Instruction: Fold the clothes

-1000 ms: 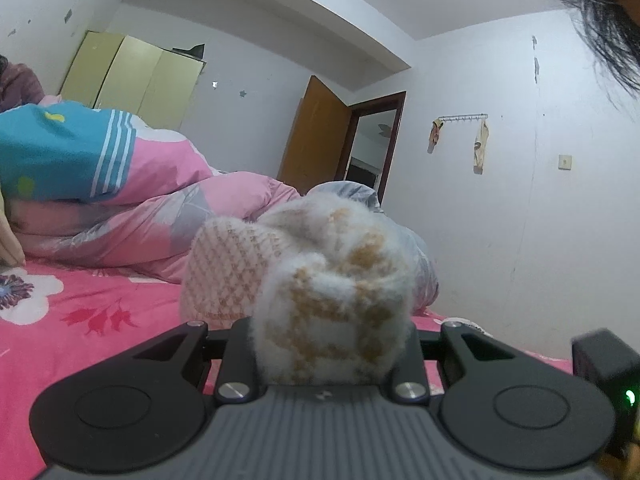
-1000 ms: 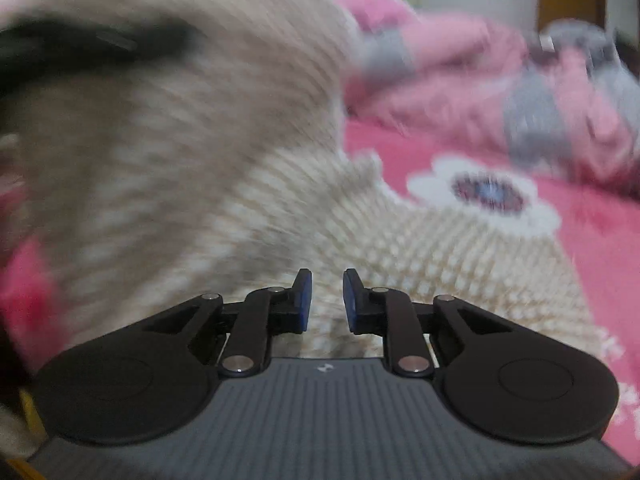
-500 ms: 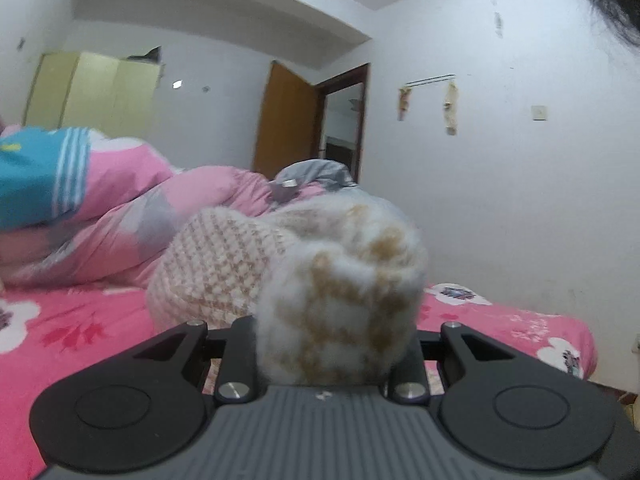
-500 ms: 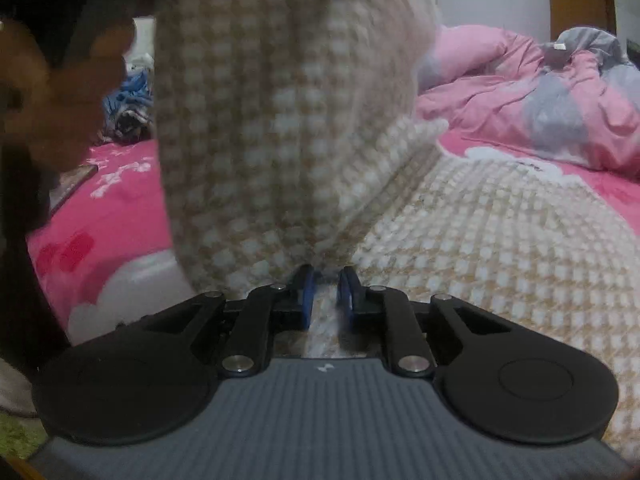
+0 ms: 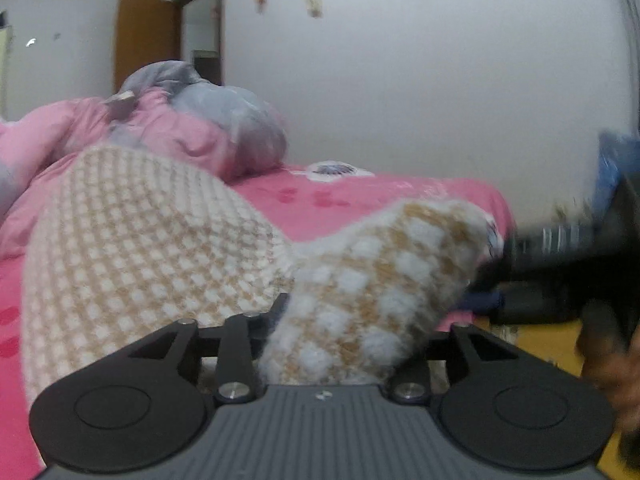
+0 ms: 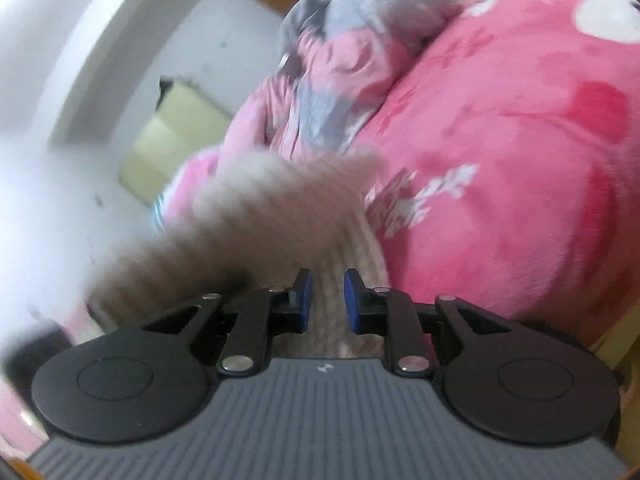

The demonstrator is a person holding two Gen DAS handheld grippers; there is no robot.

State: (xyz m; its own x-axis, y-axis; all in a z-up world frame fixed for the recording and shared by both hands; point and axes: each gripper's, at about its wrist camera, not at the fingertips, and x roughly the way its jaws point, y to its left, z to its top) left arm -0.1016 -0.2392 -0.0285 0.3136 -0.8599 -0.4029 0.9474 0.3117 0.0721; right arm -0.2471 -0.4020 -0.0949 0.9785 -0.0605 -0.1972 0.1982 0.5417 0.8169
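left gripper opening, sweater bunch between jaws, laying fold on bed | right gripper opening, knit in gap, grip unclear

A pink flowered bed bears the checked sweater and a crumpled quilt.

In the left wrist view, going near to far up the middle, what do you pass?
Left claw, jaws opening with a fuzzy checked garment bunched between them → pink bedsheet → white flower print → white wall.
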